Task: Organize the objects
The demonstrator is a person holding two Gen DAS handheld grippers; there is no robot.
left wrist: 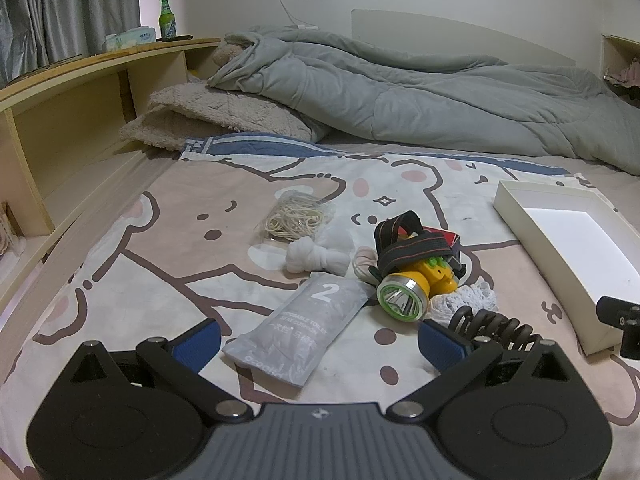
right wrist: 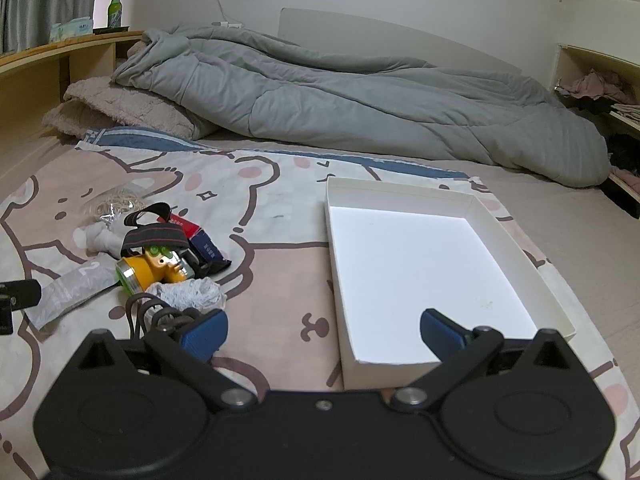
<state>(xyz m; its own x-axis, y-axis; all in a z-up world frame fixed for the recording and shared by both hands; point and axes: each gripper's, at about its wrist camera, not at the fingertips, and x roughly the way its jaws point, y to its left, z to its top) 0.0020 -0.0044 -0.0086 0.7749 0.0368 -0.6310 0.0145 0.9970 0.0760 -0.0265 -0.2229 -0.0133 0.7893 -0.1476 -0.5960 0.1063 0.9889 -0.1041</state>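
Both tongs stand fully open and hold nothing. The left tongs (left wrist: 320, 346) hang low over the bed, tilted down, with the grey packet (left wrist: 298, 330) lying between and just ahead of the blue pads. The right tongs (right wrist: 323, 334) hang over the near wall of the white box (right wrist: 516, 232), one pad above its floor, the other outside it to the left.

The clutter sits in a loose heap at the centre of the left view. The headlamp (left wrist: 412, 280) is in the middle, yellow, with its strap looped above it. Above and left of it lie a white bundle (left wrist: 316, 258) and a bag of cord (left wrist: 298, 216). A red-and-blue carton (right wrist: 202, 240) sits behind the lamp, a lace piece (right wrist: 188, 294) just beside it, and a dark coiled clip (left wrist: 494, 326) touches the right pad's edge in that view. The box, empty, lies at the right of the left view, well apart from the heap.

Nothing looks sorted yet, so this is likely the opening step: choosing a first item. The packet seems the easy pick for the left tongs, since it lies flat and free of the rest. The move calls for lowering the pads to either side of its narrow width and closing, then carrying it right to the box. The thin packet on soft bedding may slip or pinch cloth with it.
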